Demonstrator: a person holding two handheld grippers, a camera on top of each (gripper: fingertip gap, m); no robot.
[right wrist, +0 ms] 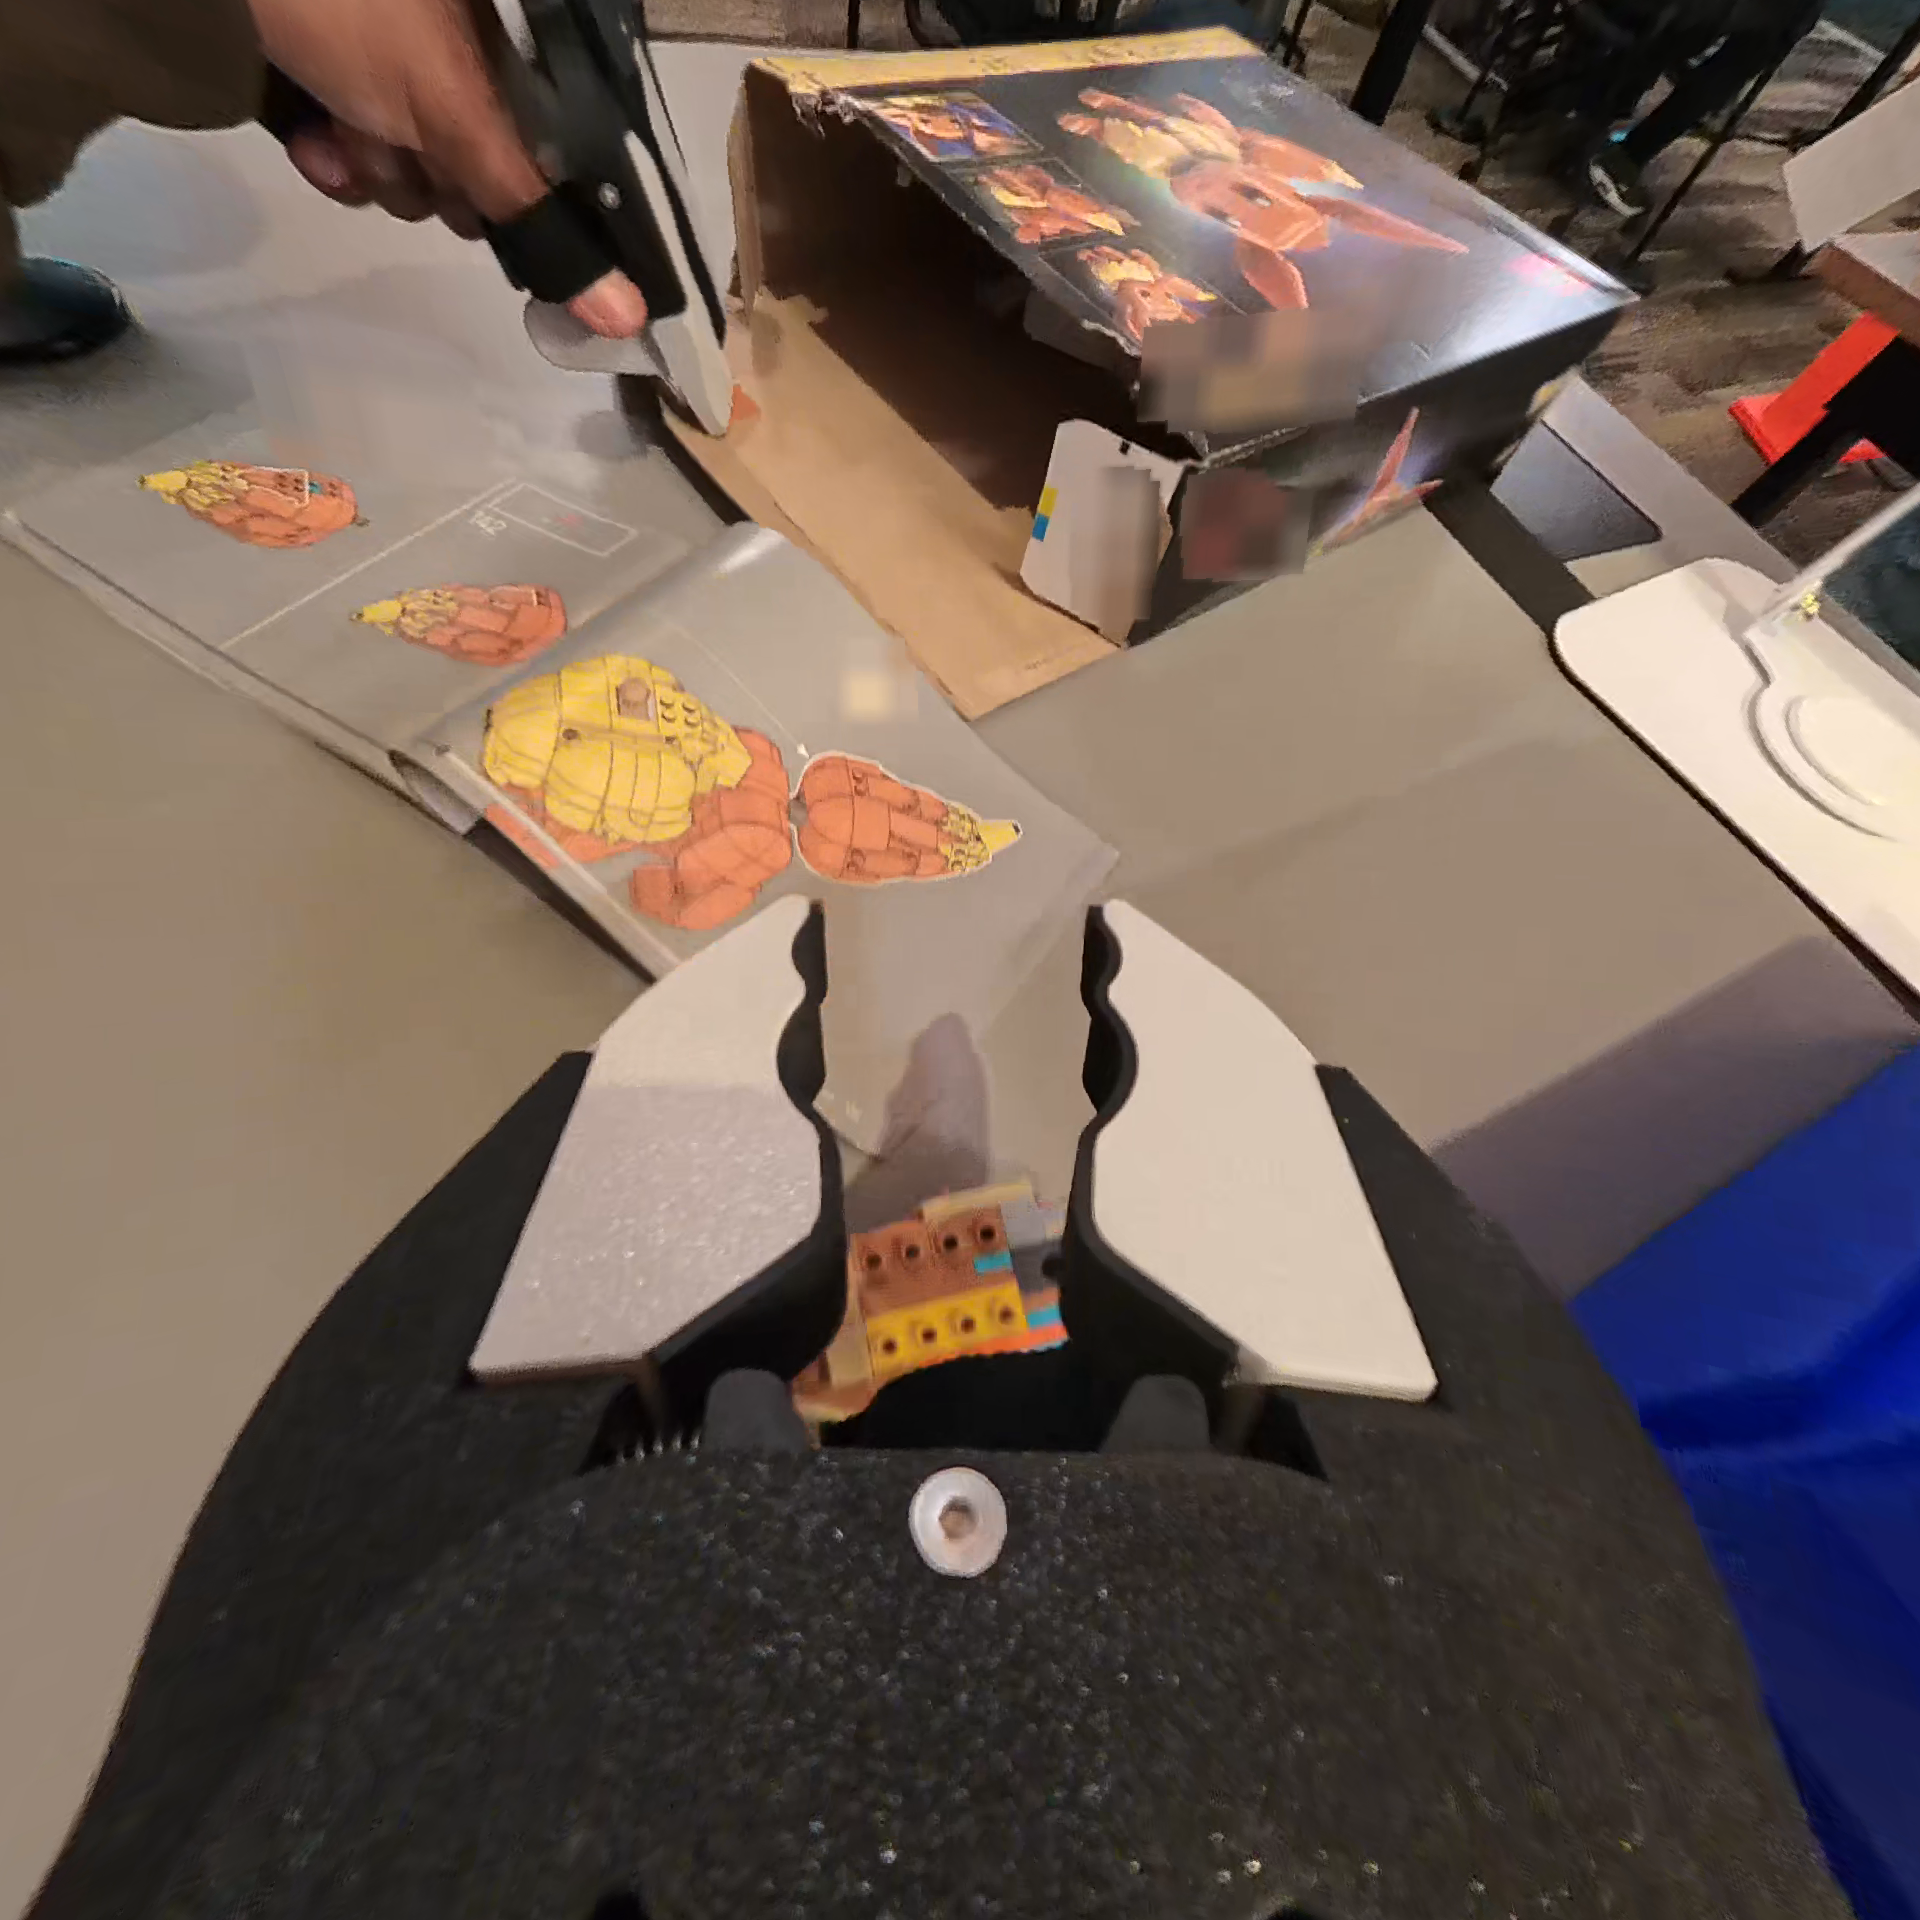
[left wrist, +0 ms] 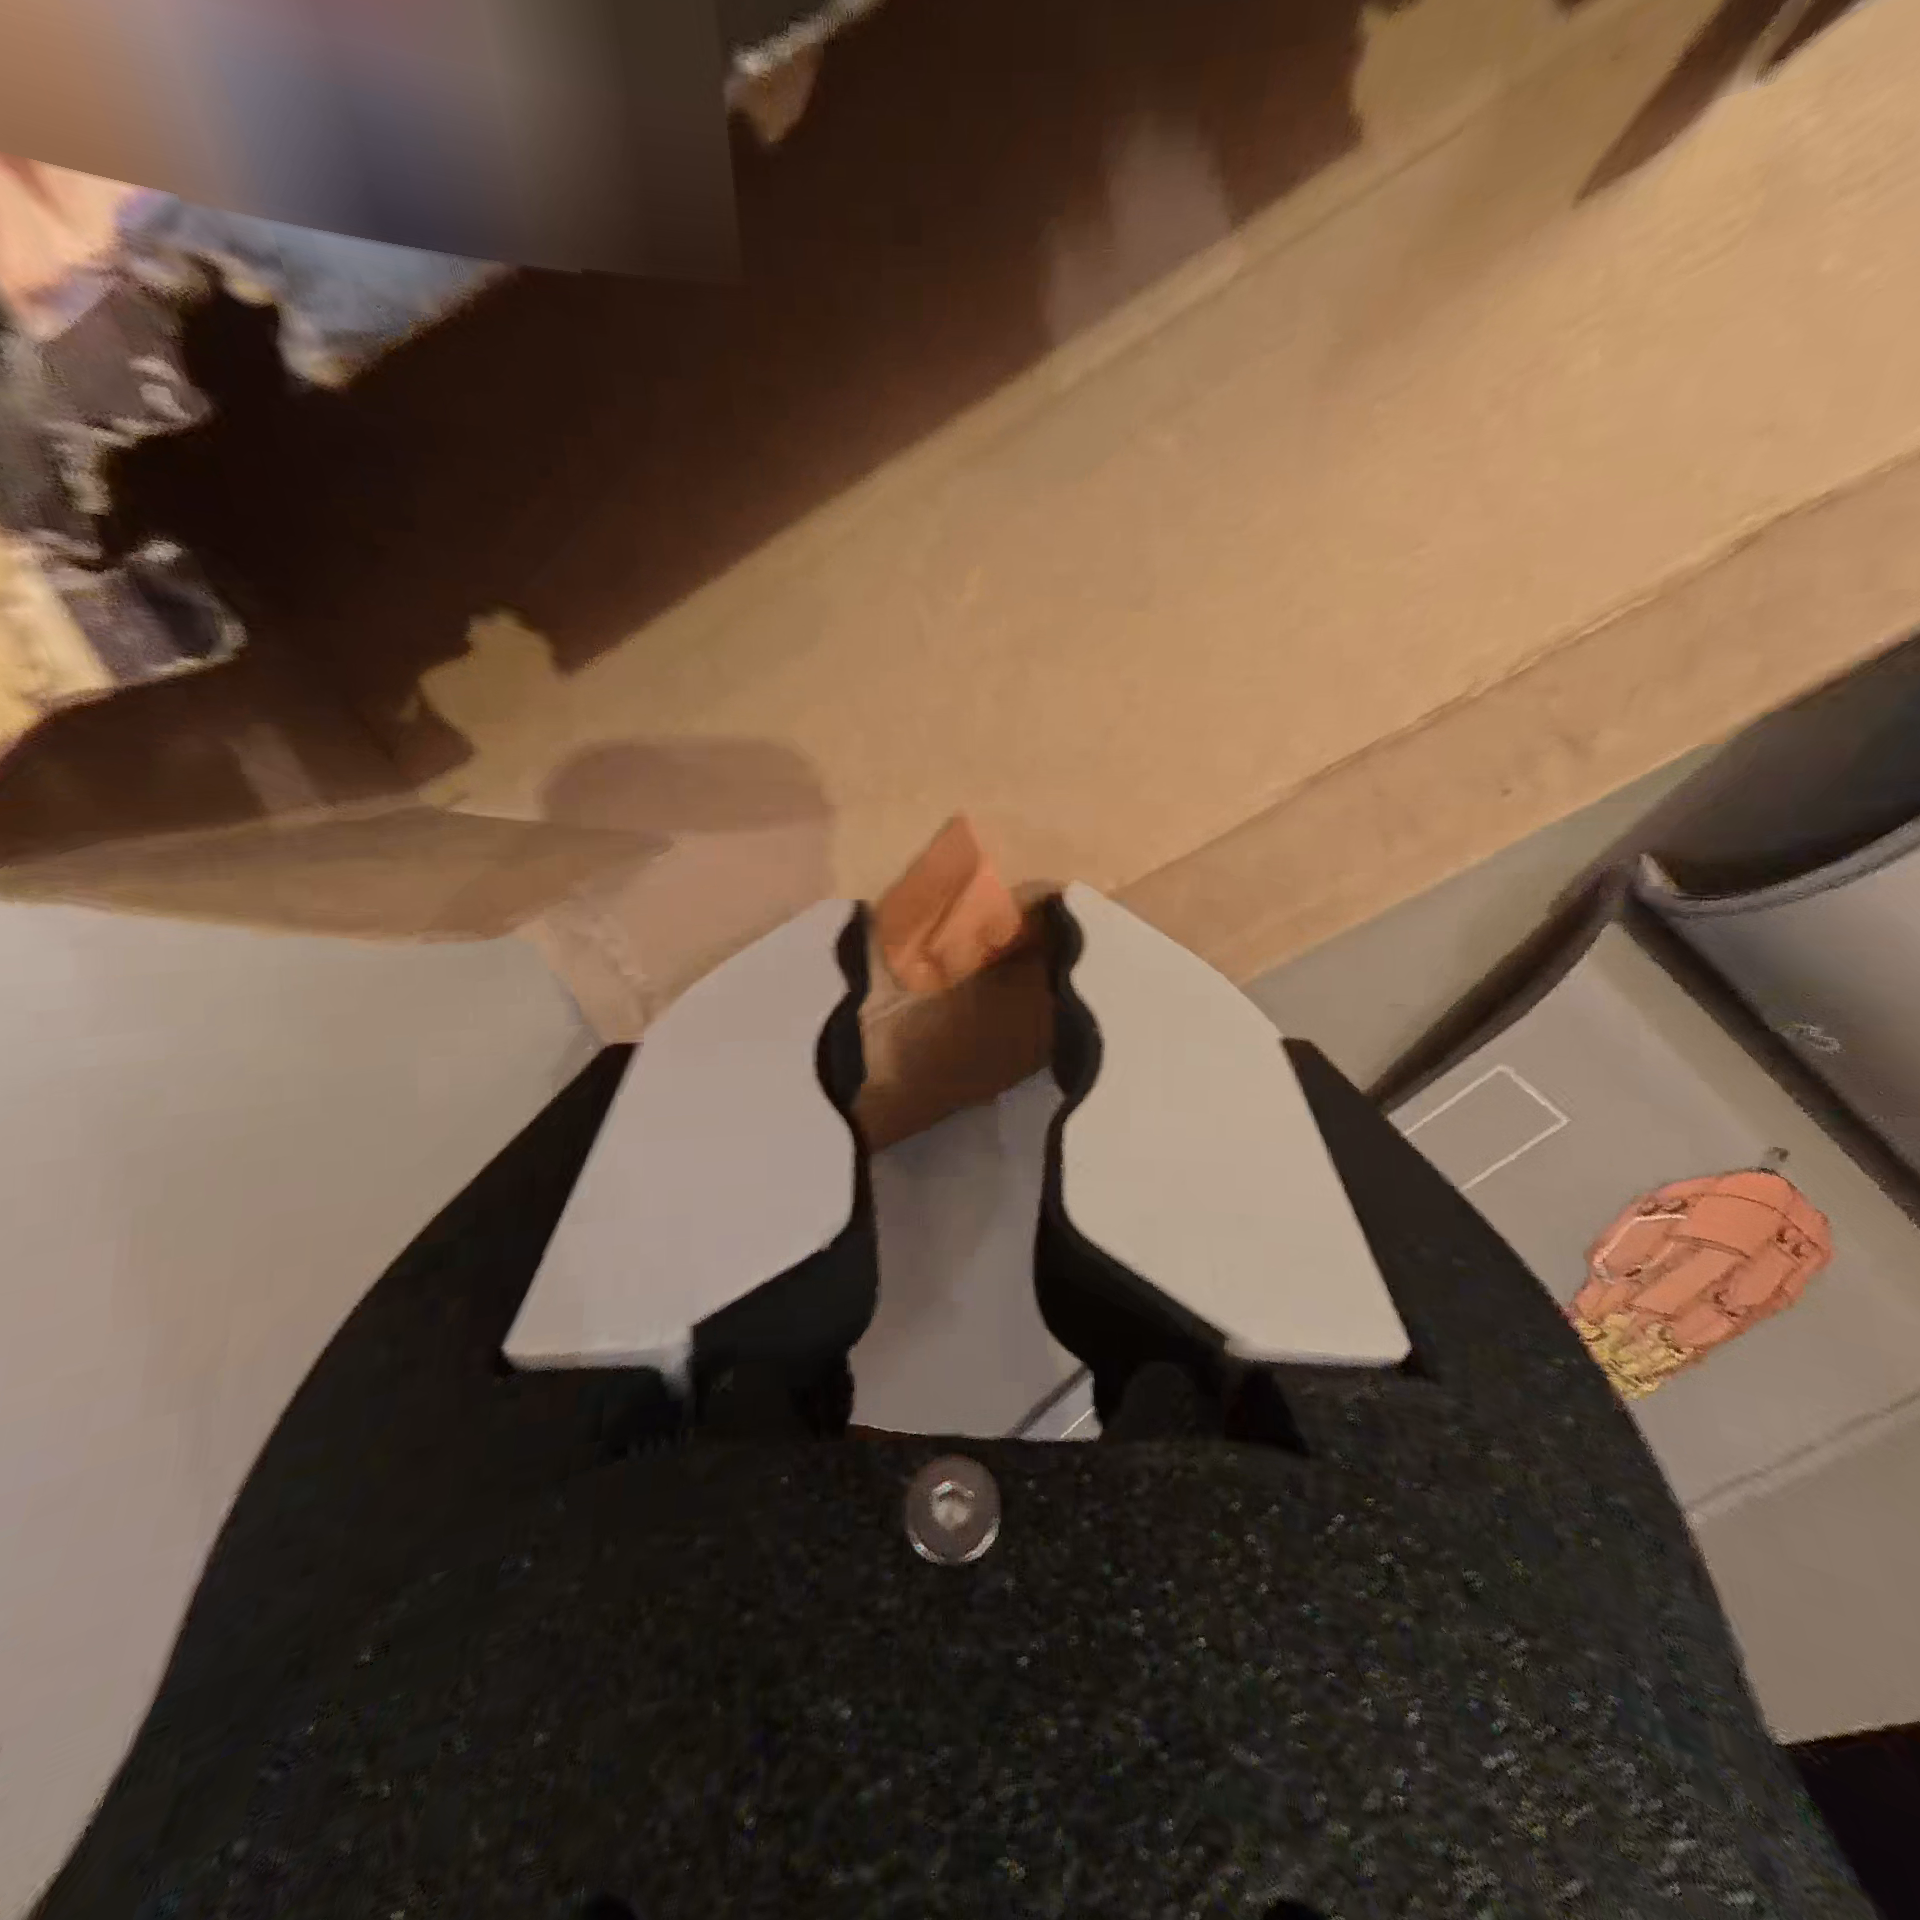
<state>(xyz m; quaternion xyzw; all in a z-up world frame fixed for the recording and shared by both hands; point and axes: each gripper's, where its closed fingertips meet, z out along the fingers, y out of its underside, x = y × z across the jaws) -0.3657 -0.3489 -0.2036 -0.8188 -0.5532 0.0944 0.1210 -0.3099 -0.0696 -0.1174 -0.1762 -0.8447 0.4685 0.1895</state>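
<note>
My left gripper [left wrist: 951, 920] is shut on a small orange-brown brick [left wrist: 935, 935] at its fingertips. It hovers just over the brown inner flap [left wrist: 1247, 582] of an open cardboard box. The right wrist view shows this gripper [right wrist: 717, 410], held by a hand [right wrist: 416, 114], at the box's [right wrist: 1195, 208] open mouth. My right gripper [right wrist: 951, 935] holds a small brick assembly [right wrist: 945, 1288], brown, yellow and teal, deep between its fingers. It sits above the near corner of an open instruction booklet [right wrist: 623, 644].
The booklet [left wrist: 1558, 1226] lies on a grey table [right wrist: 1351, 883], left of the box. A white stand base [right wrist: 1714, 686] sits at the right edge. Blue cloth [right wrist: 1766, 1403] is at the lower right. Chair legs and a red object [right wrist: 1839, 405] stand beyond the table. Tip to tip, the grippers are about 30 cm apart.
</note>
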